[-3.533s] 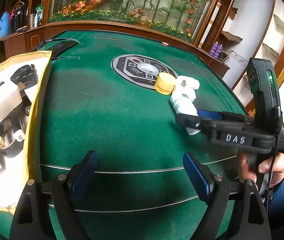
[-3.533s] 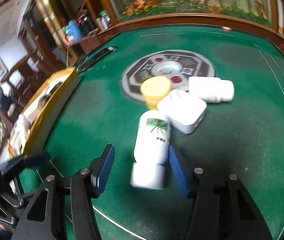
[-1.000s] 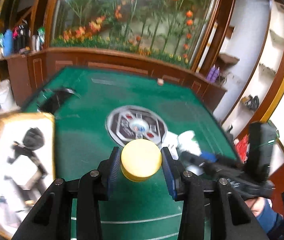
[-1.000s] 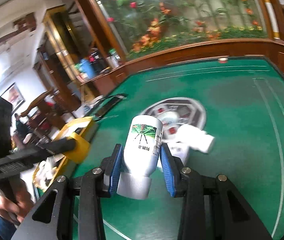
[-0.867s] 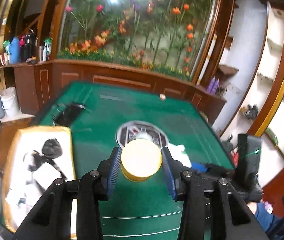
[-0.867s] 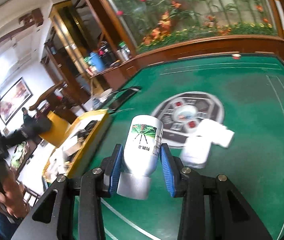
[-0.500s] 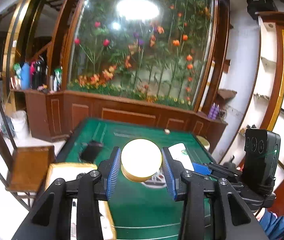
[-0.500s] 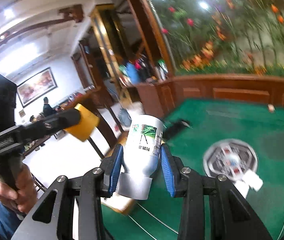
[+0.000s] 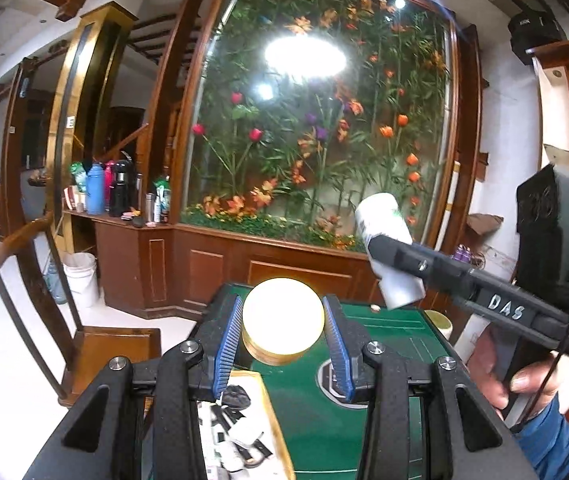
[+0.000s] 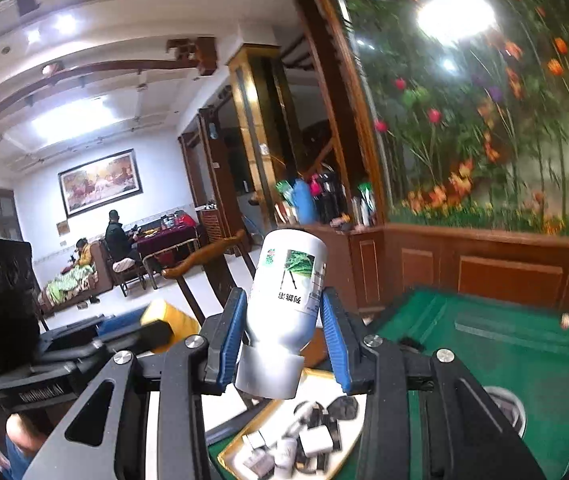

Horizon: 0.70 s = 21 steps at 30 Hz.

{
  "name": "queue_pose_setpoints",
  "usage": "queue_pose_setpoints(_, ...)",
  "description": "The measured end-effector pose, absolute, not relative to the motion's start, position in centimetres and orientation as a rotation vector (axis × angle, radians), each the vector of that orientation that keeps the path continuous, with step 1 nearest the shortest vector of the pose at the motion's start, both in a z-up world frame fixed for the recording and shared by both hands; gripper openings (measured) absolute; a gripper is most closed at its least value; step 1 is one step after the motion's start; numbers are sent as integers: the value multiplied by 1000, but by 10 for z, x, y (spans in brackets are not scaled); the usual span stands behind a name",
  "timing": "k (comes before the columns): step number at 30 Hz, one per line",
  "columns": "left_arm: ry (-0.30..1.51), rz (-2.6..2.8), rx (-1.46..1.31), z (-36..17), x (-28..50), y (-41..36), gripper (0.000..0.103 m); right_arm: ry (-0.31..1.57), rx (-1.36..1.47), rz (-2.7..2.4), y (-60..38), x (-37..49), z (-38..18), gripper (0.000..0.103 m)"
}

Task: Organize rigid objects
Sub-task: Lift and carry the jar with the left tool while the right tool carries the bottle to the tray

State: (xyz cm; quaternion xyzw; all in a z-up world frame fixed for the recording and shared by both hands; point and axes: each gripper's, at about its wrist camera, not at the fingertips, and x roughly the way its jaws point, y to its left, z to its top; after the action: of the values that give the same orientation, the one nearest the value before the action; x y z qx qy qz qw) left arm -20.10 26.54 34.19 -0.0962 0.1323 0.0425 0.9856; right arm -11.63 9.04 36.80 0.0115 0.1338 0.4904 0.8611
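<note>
My left gripper (image 9: 283, 338) is shut on a round yellow jar (image 9: 282, 326) and holds it high above the green table (image 9: 388, 332). My right gripper (image 10: 282, 342) is shut on a white bottle (image 10: 286, 308) with a green label, cap end toward the camera, also lifted high. The bottle also shows in the left wrist view (image 9: 388, 248), clamped in the right gripper (image 9: 394, 252). The yellow jar shows in the right wrist view (image 10: 170, 318). A yellow-rimmed tray (image 10: 240, 438) with several small black and white items lies below both grippers; it also shows in the left wrist view (image 9: 274, 420).
A wooden chair (image 9: 64, 320) stands left of the table. A round dark panel (image 10: 504, 404) sits in the table's middle. A wood counter with bottles (image 9: 124, 196) and a glass wall of flowers (image 9: 316, 140) lie behind.
Both grippers have risen and tilted up, each still holding its object. The table and tray have dropped low in both views. The white items left on the table are out of sight.
</note>
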Motion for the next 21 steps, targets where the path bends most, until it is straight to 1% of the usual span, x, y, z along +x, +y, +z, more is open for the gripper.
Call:
queue_pose_setpoints(5,268,119,-202,341,-215,290,43,258,-10,1071,120,-137,388,37)
queue_pose_setpoints(11,287,133,-250,325,-235,322,43,282,-56,1087,158,-156,392,37)
queue_pose_setpoints(16,267,161,-275,319,-263,347,43,264,-116,1066,191,-177,400,37)
queue_pose_setpoints(21,256,188,-301,308,-284,367,43,295,-117,1076,222,-185,405,37)
